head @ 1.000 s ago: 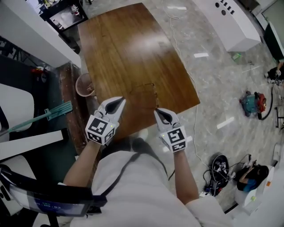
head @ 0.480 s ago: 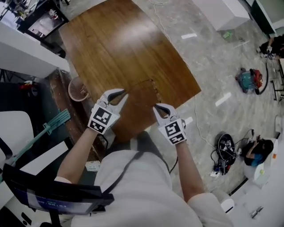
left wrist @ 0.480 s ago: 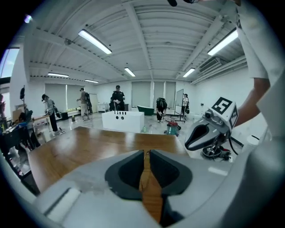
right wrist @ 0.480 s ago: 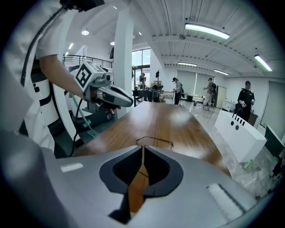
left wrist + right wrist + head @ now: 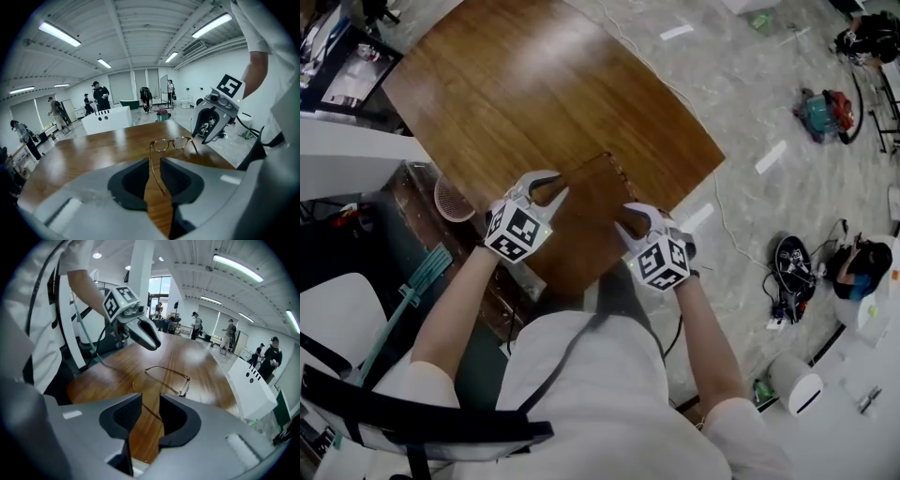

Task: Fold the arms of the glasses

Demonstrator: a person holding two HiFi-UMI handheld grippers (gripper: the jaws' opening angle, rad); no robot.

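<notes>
Thin-rimmed glasses [image 5: 612,167] lie on the brown wooden table [image 5: 516,84] near its front edge, both arms unfolded and pointing toward me. My left gripper [image 5: 553,188] is low over the table at the left arm's tip. In the left gripper view the lenses [image 5: 173,143] lie ahead, and that arm runs into the narrow gap of my left gripper [image 5: 155,161], whose jaws are opening. My right gripper [image 5: 624,217] is at the other arm; in the right gripper view that arm's end sits between the opening jaws of my right gripper [image 5: 150,401], pads not pressing on it.
A pink wastebasket [image 5: 450,197] and a teal mop [image 5: 412,286] stand left of the table. Cables and bags [image 5: 825,112] lie on the floor to the right. A white cabinet [image 5: 105,119] and several people stand beyond the table's far end.
Both grippers have come down toward the table's front edge and closed in on the tips of the glasses' arms. Their jaws, shut before, have parted.
</notes>
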